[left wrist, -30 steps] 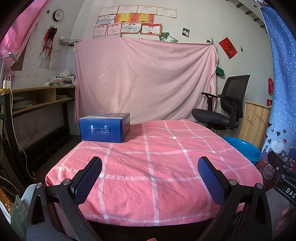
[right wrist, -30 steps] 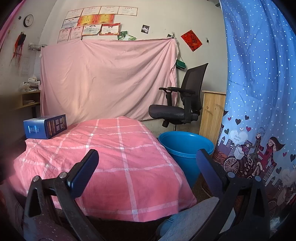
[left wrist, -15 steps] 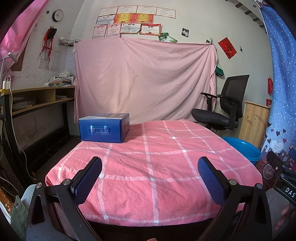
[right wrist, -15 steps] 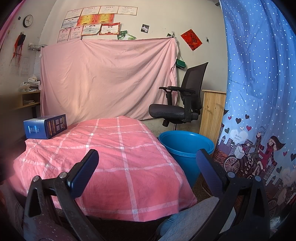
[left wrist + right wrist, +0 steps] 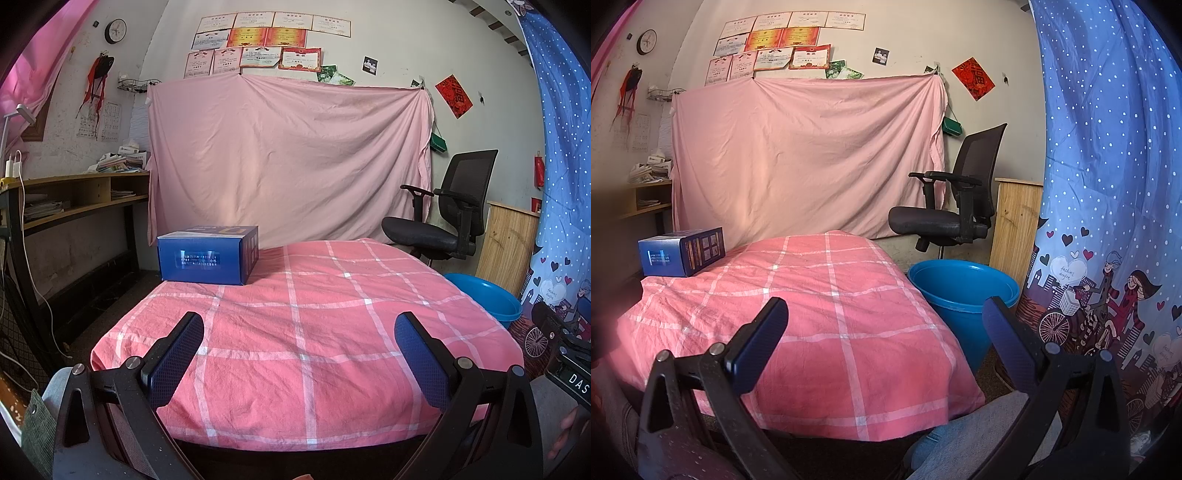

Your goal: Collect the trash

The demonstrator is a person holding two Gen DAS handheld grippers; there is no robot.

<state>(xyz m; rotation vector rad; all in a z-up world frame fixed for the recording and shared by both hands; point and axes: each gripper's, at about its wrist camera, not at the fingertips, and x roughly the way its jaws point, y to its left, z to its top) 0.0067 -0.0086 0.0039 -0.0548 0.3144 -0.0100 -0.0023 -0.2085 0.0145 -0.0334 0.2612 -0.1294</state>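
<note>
One blue box [image 5: 207, 254] on pink-checked table [image 5: 332, 332]

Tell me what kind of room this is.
Probably a lived-in bedroom or study: a black office chair, a wooden desk stacked with papers, and certificates pinned on the wall.

We count one blue box [image 5: 207, 254] ahead-left of our jaws, one blue bucket [image 5: 962, 291] to their right, one office chair [image 5: 447, 214] beyond, one wall clock [image 5: 115, 31], two grippers: left gripper [image 5: 299, 341], right gripper [image 5: 884, 328].
</note>
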